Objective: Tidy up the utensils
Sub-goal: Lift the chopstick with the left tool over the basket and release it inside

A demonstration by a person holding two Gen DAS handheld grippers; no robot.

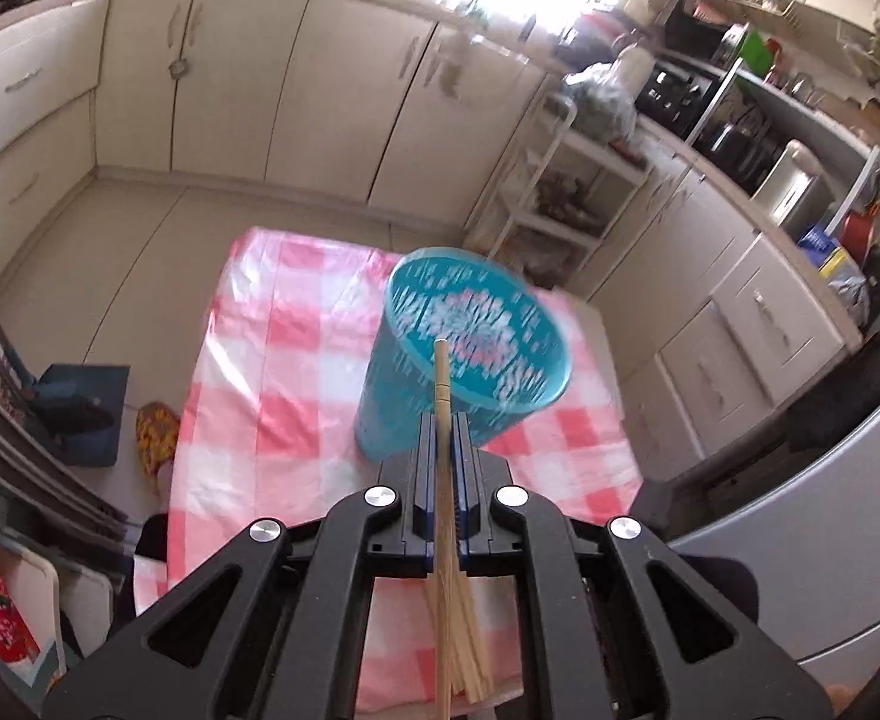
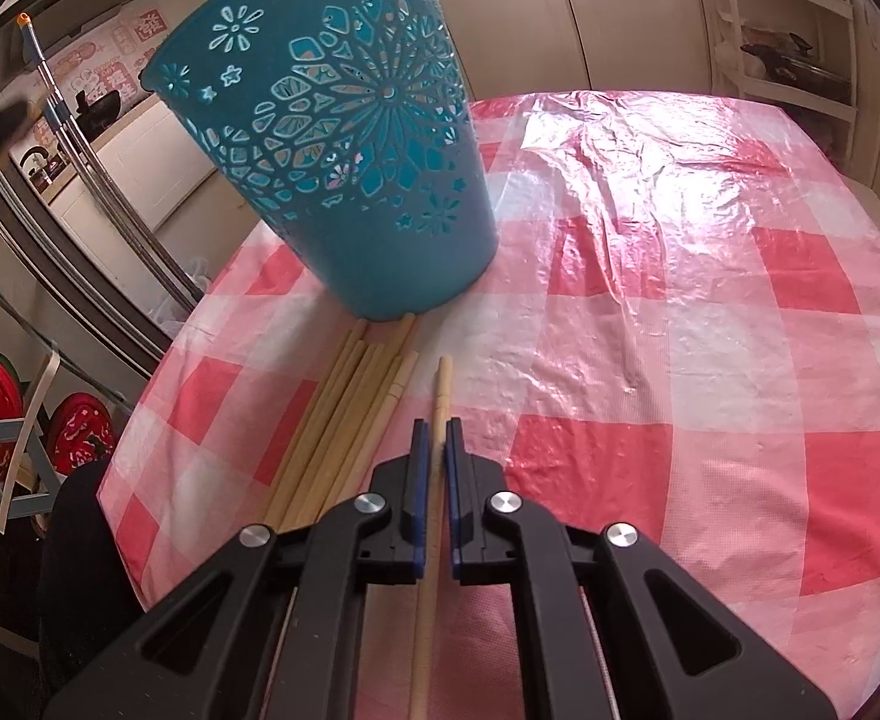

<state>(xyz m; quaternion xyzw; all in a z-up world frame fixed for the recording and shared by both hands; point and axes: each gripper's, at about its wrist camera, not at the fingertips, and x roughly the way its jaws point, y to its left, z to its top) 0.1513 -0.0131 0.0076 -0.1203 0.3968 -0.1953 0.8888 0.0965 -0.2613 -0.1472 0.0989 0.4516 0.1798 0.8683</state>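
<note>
A teal cut-out basket [image 1: 470, 336] stands on the pink-and-white checked tablecloth [image 1: 272, 360]. My left gripper [image 1: 443, 420] is shut on a wooden chopstick [image 1: 442, 378], raised above the table, with the stick's tip over the basket's open mouth. Below it lies a bundle of chopsticks [image 1: 467, 648]. In the right wrist view the same basket [image 2: 350, 138] stands at the back left, and my right gripper [image 2: 437, 427] is shut on another chopstick [image 2: 442, 390] just above the cloth. A pile of several chopsticks [image 2: 350, 402] lies left of it, reaching the basket's base.
The table edge [image 1: 608, 360] drops to a tiled floor. A white shelf rack [image 1: 560, 192] stands beyond the table, cream cabinets [image 1: 260, 84] line the walls. A blue dustpan [image 1: 80, 408] lies on the floor at left. A dark-clothed person's leg [image 2: 74, 552] is at the table's near left.
</note>
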